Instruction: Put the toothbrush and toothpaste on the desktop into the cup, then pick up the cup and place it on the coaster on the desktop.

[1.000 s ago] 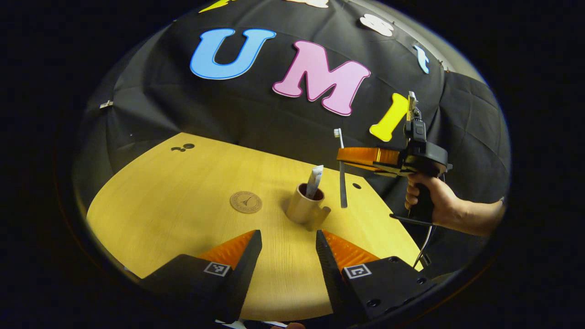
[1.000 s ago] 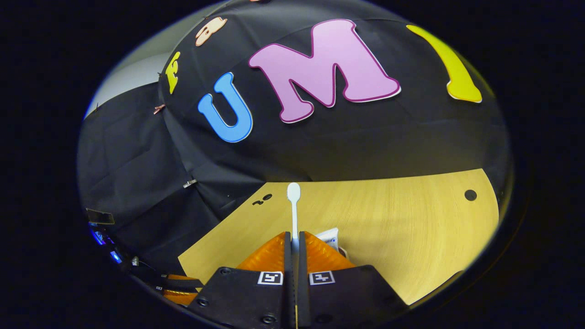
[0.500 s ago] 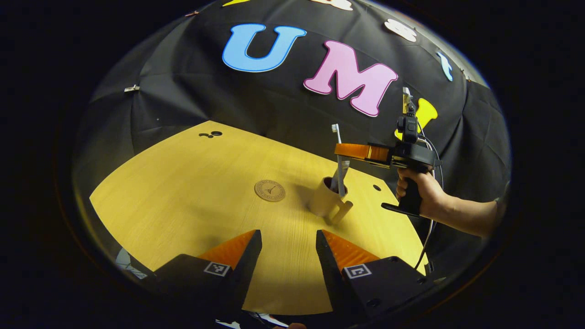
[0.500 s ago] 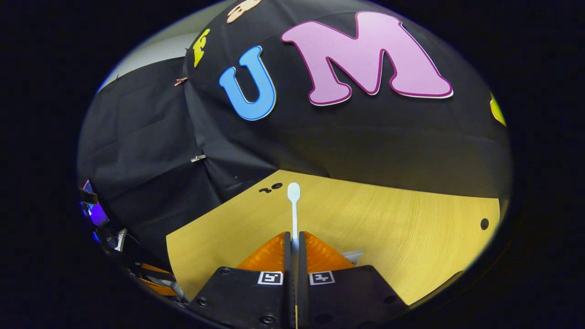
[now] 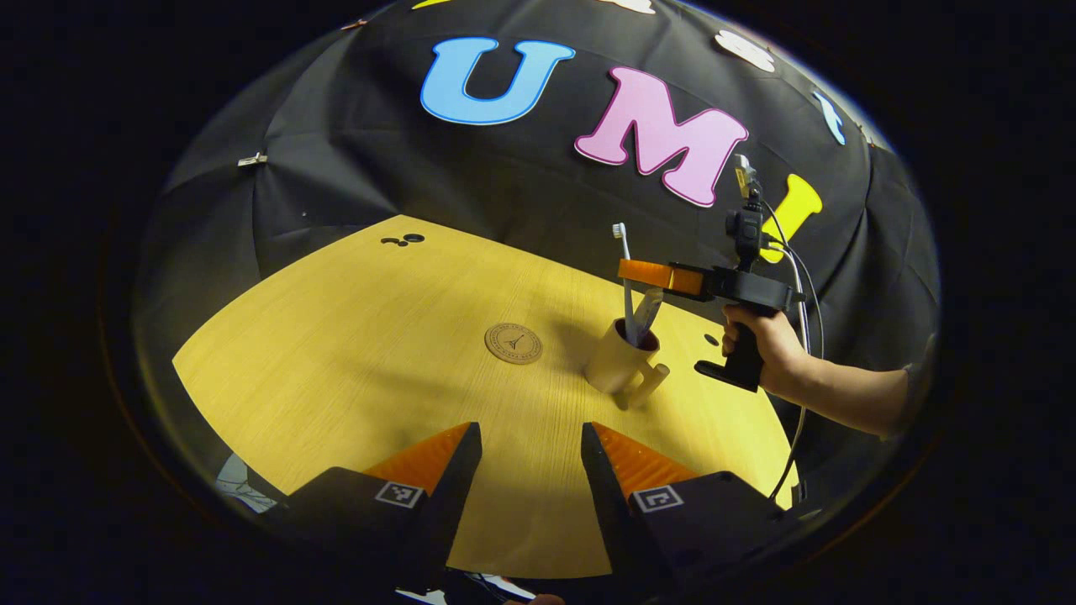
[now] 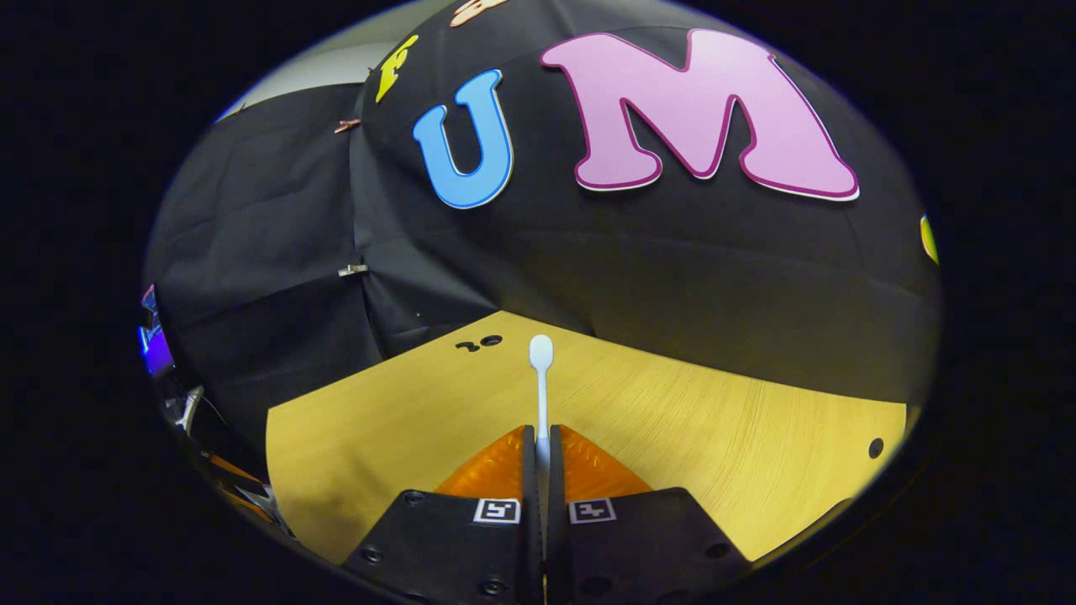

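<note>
My right gripper (image 5: 629,270) pinches the toothbrush (image 5: 623,260) upright, its lower end inside the cup (image 5: 616,363) beside the toothpaste (image 5: 647,304) — I'd lower straight, then release gently. My left gripper (image 5: 525,458) hangs empty, fingers apart; the coaster (image 5: 513,343) sits near the cup.

Wooden desktop (image 5: 353,336), small dark holes (image 5: 402,240) near far edge.

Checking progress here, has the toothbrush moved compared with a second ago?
Yes. The toothbrush, then beside the cup, now has its lower end inside it, held by the right gripper.
</note>
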A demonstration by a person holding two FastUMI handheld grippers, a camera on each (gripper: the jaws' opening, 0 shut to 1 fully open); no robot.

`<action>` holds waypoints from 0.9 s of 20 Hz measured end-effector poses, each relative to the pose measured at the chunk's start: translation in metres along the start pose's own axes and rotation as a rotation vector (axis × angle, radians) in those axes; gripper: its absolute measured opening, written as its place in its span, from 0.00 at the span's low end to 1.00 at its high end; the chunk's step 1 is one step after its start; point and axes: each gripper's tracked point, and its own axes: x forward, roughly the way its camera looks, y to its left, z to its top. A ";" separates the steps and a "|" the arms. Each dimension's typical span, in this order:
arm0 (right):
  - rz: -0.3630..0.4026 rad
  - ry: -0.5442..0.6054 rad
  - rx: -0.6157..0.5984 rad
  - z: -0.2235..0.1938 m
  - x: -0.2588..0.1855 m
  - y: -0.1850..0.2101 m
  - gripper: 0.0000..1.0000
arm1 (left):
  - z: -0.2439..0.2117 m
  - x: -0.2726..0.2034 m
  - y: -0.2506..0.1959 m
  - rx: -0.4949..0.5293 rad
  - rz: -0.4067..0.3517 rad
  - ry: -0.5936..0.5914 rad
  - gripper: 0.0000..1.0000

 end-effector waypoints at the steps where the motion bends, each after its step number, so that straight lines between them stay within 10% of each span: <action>1: 0.000 0.006 -0.005 -0.003 0.001 0.001 0.06 | -0.001 0.001 0.001 0.009 0.002 0.004 0.76; 18: -0.043 0.059 -0.043 -0.020 -0.059 0.013 0.11 | 0.010 0.012 -0.001 0.010 -0.023 -0.002 0.76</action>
